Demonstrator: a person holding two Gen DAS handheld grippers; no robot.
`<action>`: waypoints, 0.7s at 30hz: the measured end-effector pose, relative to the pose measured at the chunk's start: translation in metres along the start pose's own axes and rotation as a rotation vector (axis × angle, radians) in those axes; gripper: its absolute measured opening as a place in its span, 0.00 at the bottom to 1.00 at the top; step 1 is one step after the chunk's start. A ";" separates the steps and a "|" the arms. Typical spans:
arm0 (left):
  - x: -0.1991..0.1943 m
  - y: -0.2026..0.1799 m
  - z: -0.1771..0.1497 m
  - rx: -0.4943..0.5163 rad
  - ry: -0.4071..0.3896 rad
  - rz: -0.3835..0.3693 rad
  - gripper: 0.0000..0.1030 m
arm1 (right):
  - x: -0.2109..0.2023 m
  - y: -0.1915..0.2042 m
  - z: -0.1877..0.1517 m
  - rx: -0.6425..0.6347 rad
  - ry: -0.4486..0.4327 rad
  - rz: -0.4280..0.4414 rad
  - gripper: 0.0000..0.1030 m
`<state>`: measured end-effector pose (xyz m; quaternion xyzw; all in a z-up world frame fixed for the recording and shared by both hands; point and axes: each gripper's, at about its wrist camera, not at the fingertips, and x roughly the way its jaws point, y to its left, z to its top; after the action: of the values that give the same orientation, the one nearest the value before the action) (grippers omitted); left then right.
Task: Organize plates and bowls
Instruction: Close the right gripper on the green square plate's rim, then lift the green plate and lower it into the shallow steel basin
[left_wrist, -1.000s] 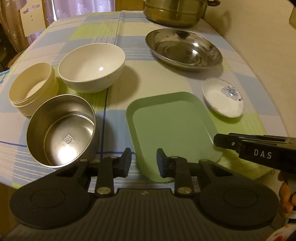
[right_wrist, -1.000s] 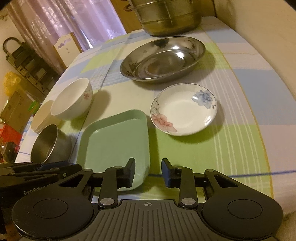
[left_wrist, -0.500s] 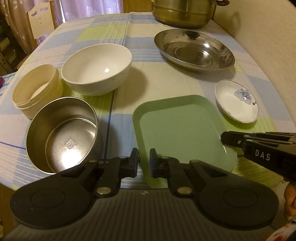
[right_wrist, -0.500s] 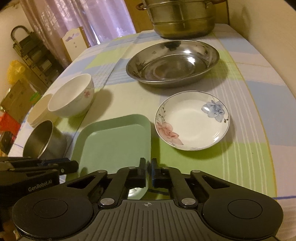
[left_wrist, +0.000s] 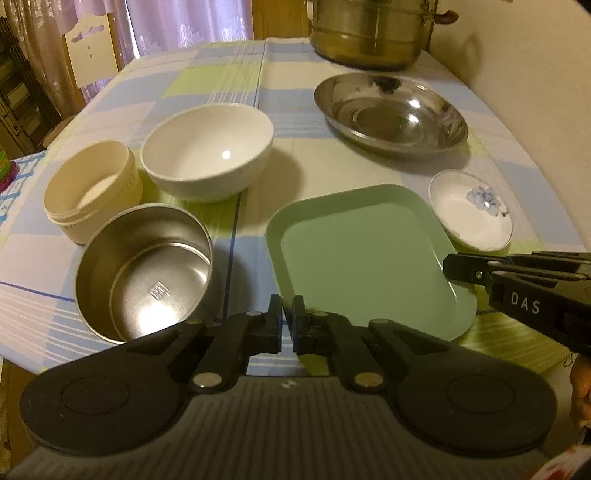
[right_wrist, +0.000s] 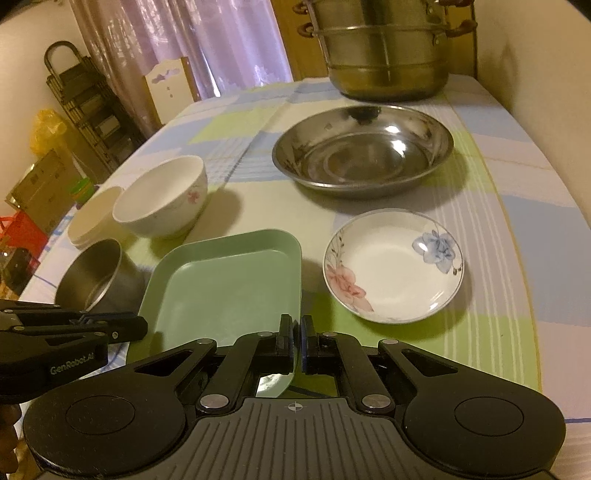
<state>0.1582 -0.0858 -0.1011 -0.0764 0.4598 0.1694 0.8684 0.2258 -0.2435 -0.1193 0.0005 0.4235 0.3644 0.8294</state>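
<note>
Green plate (left_wrist: 365, 258) lies below 2 level, clenched, empty hand-held grippers: left (left_wrist: 287, 325), right (right_wrist: 297, 343)

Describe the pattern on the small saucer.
White saucer with pink and blue flowers; clearest in the right wrist view.

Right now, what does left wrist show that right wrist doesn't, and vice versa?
Left wrist only: inside of the steel tin, stamped base; cream container in full. Right wrist only: the saucer's pink flower, pink motif on the white bowl, the rack by the curtain. Both: green tray, steel basin, steamer pot, both grippers shut, holding nothing.
</note>
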 end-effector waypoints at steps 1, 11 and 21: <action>-0.003 0.000 0.002 0.000 -0.008 -0.001 0.04 | -0.002 0.000 0.001 0.002 -0.006 0.002 0.04; -0.011 -0.005 0.039 0.032 -0.082 -0.037 0.04 | -0.015 -0.005 0.028 0.035 -0.085 -0.023 0.04; 0.012 -0.021 0.098 0.097 -0.151 -0.098 0.04 | -0.009 -0.027 0.071 0.084 -0.158 -0.094 0.04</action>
<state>0.2480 -0.0743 -0.0563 -0.0435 0.3965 0.1095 0.9105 0.2889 -0.2472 -0.0761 0.0442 0.3712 0.3058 0.8756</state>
